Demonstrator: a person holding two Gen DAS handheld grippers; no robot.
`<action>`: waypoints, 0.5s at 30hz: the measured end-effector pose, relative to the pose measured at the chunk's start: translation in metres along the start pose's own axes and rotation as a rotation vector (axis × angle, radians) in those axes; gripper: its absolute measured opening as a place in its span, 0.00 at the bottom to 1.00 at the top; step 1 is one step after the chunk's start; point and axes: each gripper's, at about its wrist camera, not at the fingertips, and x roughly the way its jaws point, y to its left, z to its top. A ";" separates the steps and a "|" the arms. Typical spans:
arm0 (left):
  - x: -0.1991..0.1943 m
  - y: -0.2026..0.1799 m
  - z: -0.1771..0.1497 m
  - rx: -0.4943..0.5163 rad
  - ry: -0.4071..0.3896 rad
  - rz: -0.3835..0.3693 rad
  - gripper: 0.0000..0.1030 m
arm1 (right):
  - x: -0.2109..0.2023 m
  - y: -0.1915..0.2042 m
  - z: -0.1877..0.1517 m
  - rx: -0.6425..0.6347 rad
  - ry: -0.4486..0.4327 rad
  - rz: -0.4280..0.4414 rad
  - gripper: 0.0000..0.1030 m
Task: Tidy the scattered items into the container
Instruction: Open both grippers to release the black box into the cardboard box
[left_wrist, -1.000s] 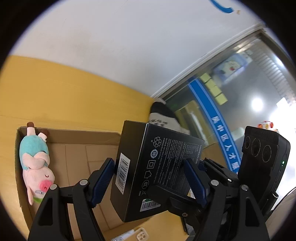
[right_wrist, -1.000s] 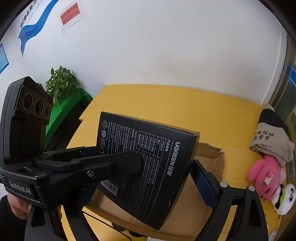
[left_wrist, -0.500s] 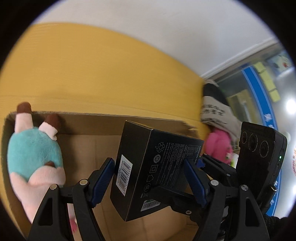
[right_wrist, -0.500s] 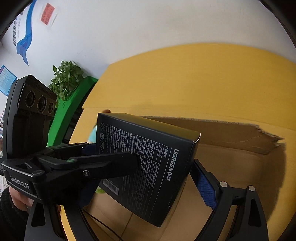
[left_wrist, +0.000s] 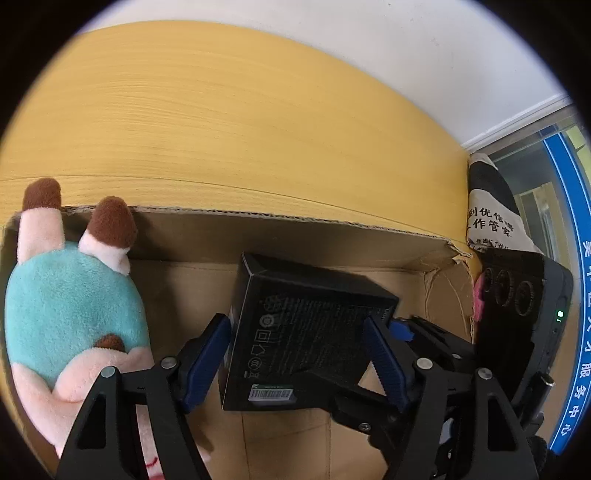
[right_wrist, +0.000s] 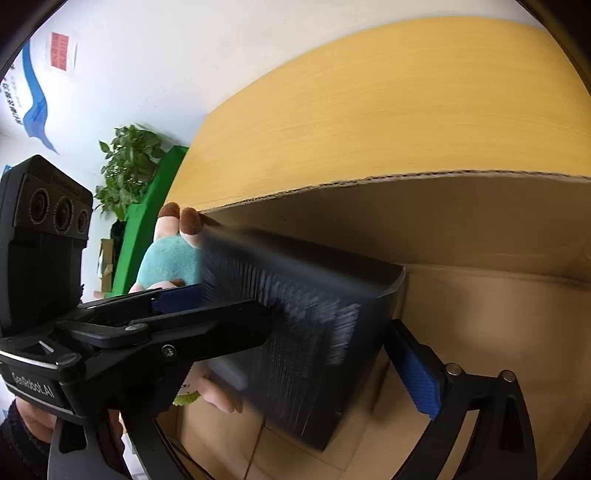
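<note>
A black printed box (left_wrist: 306, 332) hangs inside the open cardboard box (left_wrist: 280, 236), just above its floor. My left gripper (left_wrist: 299, 362) has its blue pads on the black box's two sides. My right gripper (right_wrist: 295, 354) spans the same black box (right_wrist: 306, 332), which looks motion-blurred there. A pig plush in a teal shirt (left_wrist: 66, 302) lies in the cardboard box at the left, feet toward the far wall; it also shows in the right wrist view (right_wrist: 166, 262).
The cardboard box stands on a yellow wooden table (left_wrist: 229, 129) against a white wall. A black-and-beige bag (left_wrist: 491, 214) and a pink plush (left_wrist: 480, 299) lie right of the box. A potted plant (right_wrist: 125, 158) and a green stand (right_wrist: 144, 218) are off the table's left end.
Both grippers have carried the black box down and forward, from above the cardboard box's rim to inside it. The pig plush now looks much closer.
</note>
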 end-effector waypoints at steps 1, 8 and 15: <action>-0.007 -0.003 -0.001 0.003 -0.018 0.017 0.71 | -0.006 0.004 -0.002 -0.005 -0.006 -0.008 0.98; -0.100 -0.033 -0.024 0.121 -0.198 0.101 0.73 | -0.081 0.054 -0.009 -0.077 -0.070 -0.203 0.98; -0.212 -0.094 -0.086 0.313 -0.367 0.224 0.77 | -0.187 0.130 -0.057 -0.188 -0.167 -0.464 0.97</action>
